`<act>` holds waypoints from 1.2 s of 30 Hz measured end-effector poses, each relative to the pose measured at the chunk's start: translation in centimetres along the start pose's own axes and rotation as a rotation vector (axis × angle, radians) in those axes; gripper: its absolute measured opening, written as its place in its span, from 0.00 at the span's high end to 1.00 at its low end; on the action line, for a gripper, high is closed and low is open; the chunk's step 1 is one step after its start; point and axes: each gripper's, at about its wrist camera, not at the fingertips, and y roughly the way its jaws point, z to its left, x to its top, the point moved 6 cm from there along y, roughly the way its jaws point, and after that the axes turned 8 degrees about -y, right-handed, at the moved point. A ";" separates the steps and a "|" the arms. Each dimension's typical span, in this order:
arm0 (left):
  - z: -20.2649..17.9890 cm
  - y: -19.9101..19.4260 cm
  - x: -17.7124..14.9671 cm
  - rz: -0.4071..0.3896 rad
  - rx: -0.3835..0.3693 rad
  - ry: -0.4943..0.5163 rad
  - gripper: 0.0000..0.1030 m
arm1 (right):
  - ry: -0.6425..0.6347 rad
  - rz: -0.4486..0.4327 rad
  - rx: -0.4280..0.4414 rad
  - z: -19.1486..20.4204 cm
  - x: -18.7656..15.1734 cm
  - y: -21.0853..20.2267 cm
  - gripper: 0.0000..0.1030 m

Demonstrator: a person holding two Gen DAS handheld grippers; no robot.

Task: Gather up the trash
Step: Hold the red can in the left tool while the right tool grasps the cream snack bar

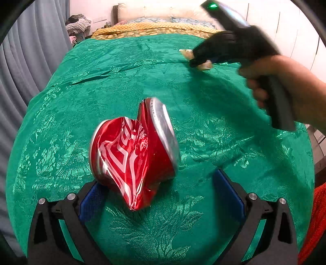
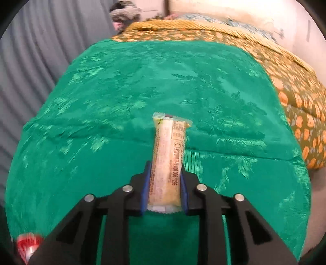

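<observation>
Trash item one, a crushed red aluminium drink can with white lettering point(image 1: 132, 155), lies on the green patterned bedcover point(image 1: 142, 71), directly ahead of the left gripper point(image 1: 161, 195). The can is folded nearly in half, its silver end disc tilted up and to the right. Left gripper jaws stand spread wide; the blue pad of the left finger point(image 1: 89, 201) sits just beside or against the can's lower left edge, contact not confirmed, while the right finger point(image 1: 228, 193) is clear of the can. The can is not gripped.

Trash item two, a pale yellow oblong snack wrapper with printed text point(image 2: 168, 161), is pinched between the blue-padded fingers point(image 2: 145, 189) of the right gripper point(image 2: 164, 189). The jaws are pressed in on the wrapper's lower half; its sealed top end projects forward beyond the fingertips. In the left wrist view the same right gripper point(image 1: 200, 61) appears further back and to the right, motion-blurred, low over the green cover with the wrapper ends showing either side of its fingers, and the person's right hand point(image 1: 281, 85) on its handle. Whether the wrapper touches the cover cannot be determined.

Beyond the green cover: an olive and orange floral blanket point(image 2: 295, 97), then pillows point(image 1: 154, 12) at the headboard. Grey curtain point(image 1: 26, 61) hangs on the left side.
</observation>
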 end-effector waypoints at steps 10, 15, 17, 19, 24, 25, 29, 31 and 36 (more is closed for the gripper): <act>0.0 0.1 0.0 0.000 0.000 0.001 0.04 | -0.197 0.003 0.132 3.7 -12.7 -10.9 0.79; 0.1 0.1 0.0 -0.001 0.008 0.000 0.04 | -0.243 -0.004 0.072 5.0 -18.1 -11.8 0.79; 0.1 0.0 -0.1 -0.001 0.009 0.000 0.04 | -0.259 -0.026 0.039 5.2 -18.9 -11.5 0.75; 0.1 0.0 0.0 -0.001 0.009 0.000 0.04 | -0.246 -0.061 0.016 5.0 -18.7 -11.3 0.63; 0.1 0.0 0.0 -0.001 0.008 0.000 0.04 | -0.156 -0.070 0.070 3.9 -18.7 -10.7 0.41; 0.1 0.0 0.0 -0.001 0.009 0.001 0.04 | -0.161 -0.081 0.069 3.9 -18.8 -10.7 0.40; 0.1 0.0 0.0 -0.001 0.008 0.000 0.04 | -0.158 -0.101 0.071 3.9 -19.0 -10.8 0.38; 0.1 0.0 -0.1 -0.001 0.008 -0.001 0.04 | -0.157 -0.103 0.071 3.8 -19.0 -10.8 0.38; 0.0 0.0 0.0 -0.001 0.008 0.000 0.04 | -0.155 -0.104 0.071 3.8 -19.0 -10.8 0.38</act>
